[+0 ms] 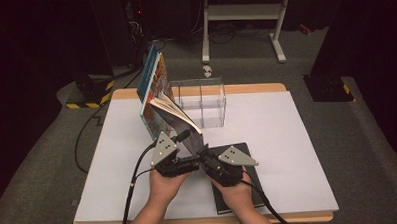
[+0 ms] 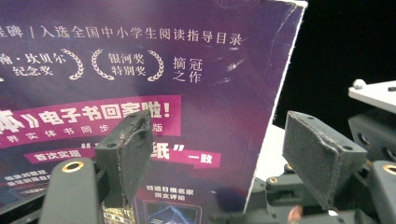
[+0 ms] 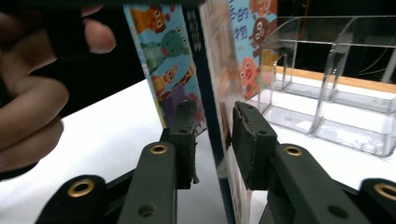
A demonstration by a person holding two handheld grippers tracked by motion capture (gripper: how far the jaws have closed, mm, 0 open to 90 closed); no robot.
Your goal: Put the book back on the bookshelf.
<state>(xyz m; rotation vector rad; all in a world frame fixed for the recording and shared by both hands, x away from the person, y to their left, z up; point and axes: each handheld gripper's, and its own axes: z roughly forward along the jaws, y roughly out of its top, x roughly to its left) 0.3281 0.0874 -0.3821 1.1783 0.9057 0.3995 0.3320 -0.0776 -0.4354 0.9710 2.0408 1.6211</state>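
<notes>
A person's two hands work a pair of black two-jaw grippers over a white-topped table with a pale wooden rim. A colourful paperback book with cartoon creatures on one cover and a purple back printed in Chinese characters stands raised off the tabletop, leaning up and away from the person, just in front and to the left of a clear plastic compartment organiser.

The right gripper has its padded jaws set either side of the book's lower edge, the blue spine and page block between them; whether the pads actually press on it cannot be told. The left gripper has its jaws standing well apart, one pad in front of the purple back cover, the other off past the cover's edge, nothing clamped between them.

A flat black book lies on the table nearer the person than the organiser, under the right hand. The left hand sits beside it, cables trailing from both grippers toward the table's near edge.
</notes>
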